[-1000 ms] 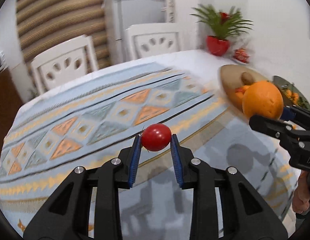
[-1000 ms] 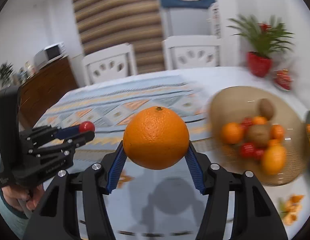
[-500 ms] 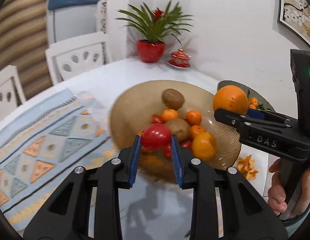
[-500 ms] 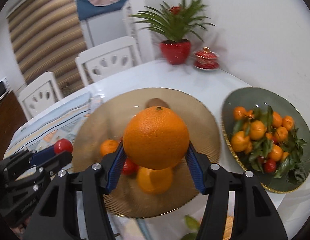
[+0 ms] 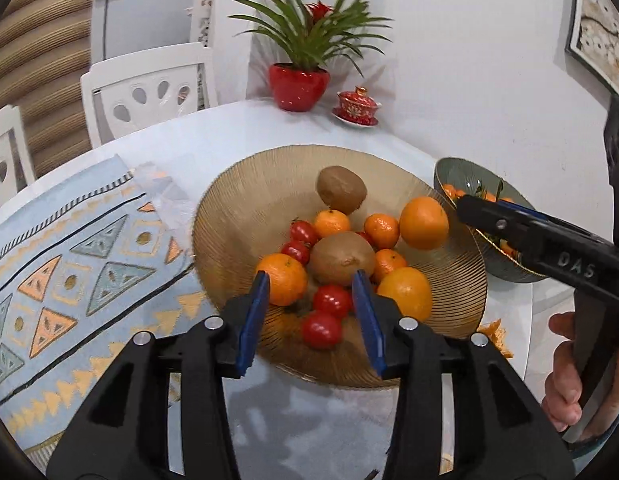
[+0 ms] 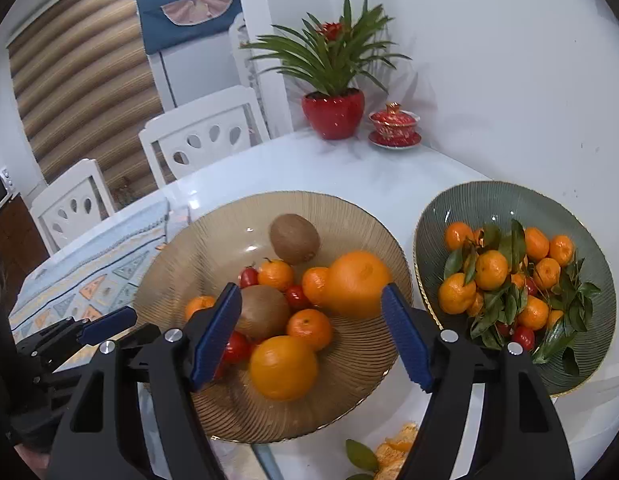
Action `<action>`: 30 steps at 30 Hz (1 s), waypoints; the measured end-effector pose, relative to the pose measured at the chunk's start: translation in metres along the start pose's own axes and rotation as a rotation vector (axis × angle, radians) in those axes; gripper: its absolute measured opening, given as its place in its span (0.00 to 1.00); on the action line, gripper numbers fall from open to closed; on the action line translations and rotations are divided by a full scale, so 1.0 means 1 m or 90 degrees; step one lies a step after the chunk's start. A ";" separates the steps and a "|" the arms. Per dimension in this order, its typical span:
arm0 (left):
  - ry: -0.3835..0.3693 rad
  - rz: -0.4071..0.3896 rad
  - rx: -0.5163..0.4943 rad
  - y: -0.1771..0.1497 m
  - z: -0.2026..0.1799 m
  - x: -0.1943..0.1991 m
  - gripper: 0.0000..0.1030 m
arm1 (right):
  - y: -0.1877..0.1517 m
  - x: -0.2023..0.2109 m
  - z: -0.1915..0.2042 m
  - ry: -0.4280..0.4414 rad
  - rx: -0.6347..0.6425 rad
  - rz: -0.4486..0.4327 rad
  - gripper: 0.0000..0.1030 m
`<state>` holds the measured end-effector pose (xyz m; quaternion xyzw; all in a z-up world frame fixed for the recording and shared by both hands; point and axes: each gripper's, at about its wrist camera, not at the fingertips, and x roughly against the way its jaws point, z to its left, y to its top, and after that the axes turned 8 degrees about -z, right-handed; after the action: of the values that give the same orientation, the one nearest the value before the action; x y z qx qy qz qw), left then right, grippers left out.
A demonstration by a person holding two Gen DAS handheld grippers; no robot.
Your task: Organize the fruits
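Both tools stand with their blue pads spread apart and nothing between them. The left tool [image 5: 309, 312] hangs over the near rim of the amber bowl [image 5: 245, 200]; just beyond its pads lie two cherry tomatoes [image 5: 322, 330], one behind the other. The right tool [image 6: 311, 336] hovers over the same bowl from the other side, with a large orange [image 6: 283, 367] directly ahead of its pads and a second large orange [image 6: 357, 283], slightly blurred, a little farther on toward its right pad.

Counted in the right wrist view, the amber bowl holds two large oranges, two kiwis [image 6: 263, 312], four small mandarins [image 6: 309, 329] and at least four cherry tomatoes; some are half hidden behind the pads. To the right of the right tool sits a green bowl [image 6: 489, 200] heaped with leafy mandarins, roughly ten visible, and a few small red fruits. Scraps of orange peel [image 6: 393, 450] lie on the white table [image 6: 309, 160] below that tool.

To the left of both tools a patterned blue cloth [image 5: 69, 272] covers the table. At the far edge stand one red-potted plant [image 6: 333, 116] and one red lidded cup [image 6: 394, 124] against the white wall, with three white chairs [image 6: 205, 136] and striped blinds [image 6: 81, 80] beyond.
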<state>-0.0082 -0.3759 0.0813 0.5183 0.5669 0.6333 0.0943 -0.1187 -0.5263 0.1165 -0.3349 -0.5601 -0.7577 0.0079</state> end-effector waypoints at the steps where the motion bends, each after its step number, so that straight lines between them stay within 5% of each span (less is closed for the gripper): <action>1: 0.002 -0.002 0.008 -0.001 0.005 0.005 0.41 | 0.000 0.002 0.002 0.003 0.000 -0.002 0.70; 16: 0.055 -0.024 0.059 -0.028 0.066 0.078 0.42 | -0.022 0.034 0.095 0.044 0.097 -0.027 0.74; 24: 0.024 -0.029 0.073 -0.060 0.081 0.092 0.51 | -0.081 0.069 0.124 0.008 0.056 -0.100 0.87; 30: 0.047 -0.026 0.051 -0.096 0.072 0.080 0.51 | -0.137 0.075 0.132 -0.103 0.020 -0.132 0.95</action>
<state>-0.0331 -0.2420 0.0342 0.4862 0.6055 0.6267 0.0654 -0.1645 -0.3354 0.0589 -0.3350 -0.6025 -0.7160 -0.1100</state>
